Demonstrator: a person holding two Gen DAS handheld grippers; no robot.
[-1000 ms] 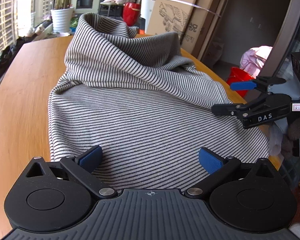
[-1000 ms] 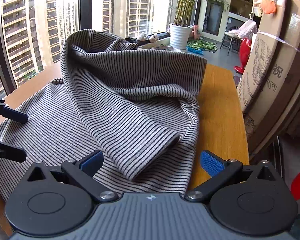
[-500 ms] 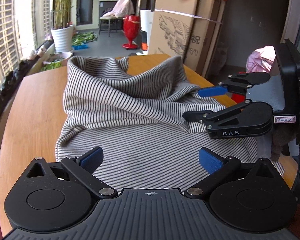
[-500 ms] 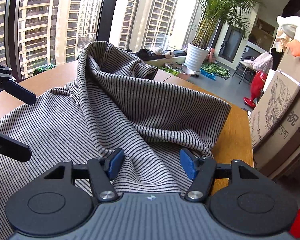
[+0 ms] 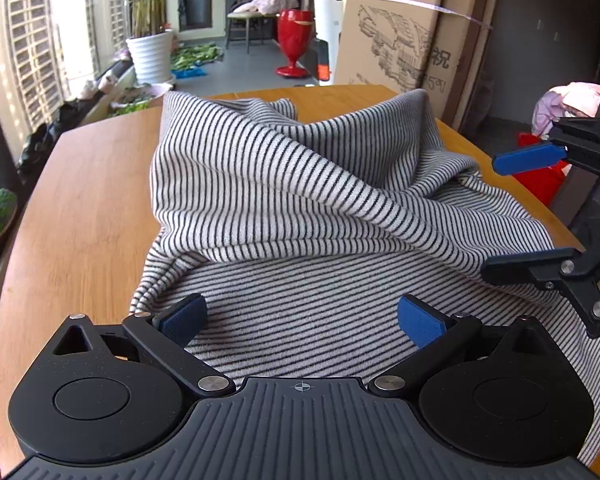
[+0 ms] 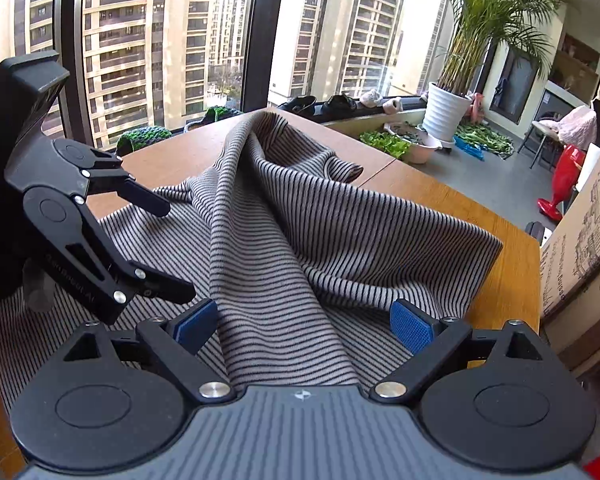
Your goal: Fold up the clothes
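Observation:
A grey-and-black striped garment (image 5: 300, 200) lies bunched on the wooden table (image 5: 84, 208), its far part heaped in loose folds over the flat near part. My left gripper (image 5: 300, 320) hovers open over the near flat cloth, with nothing pinched between its blue pads. In the right wrist view, a long ridge of the garment (image 6: 268, 240) runs toward my right gripper (image 6: 304, 324) and passes between its wide-open fingers. The left gripper (image 6: 168, 244) shows at the left of that view, open above the cloth. My right gripper (image 5: 516, 216) enters the left wrist view from the right, also open.
Large cardboard boxes (image 5: 400, 40) stand just past the table's far right edge. A white plant pot (image 6: 446, 116) and a red stand (image 5: 294, 40) sit on the floor beyond. Tall windows (image 6: 160, 40) line the far side. Bare wood (image 6: 512, 272) shows beside the garment.
The right gripper's jaws, narrowed over the fold half a second ago, are spread wide again. In the left wrist view the right gripper has shifted toward the right edge. The heap sits lower.

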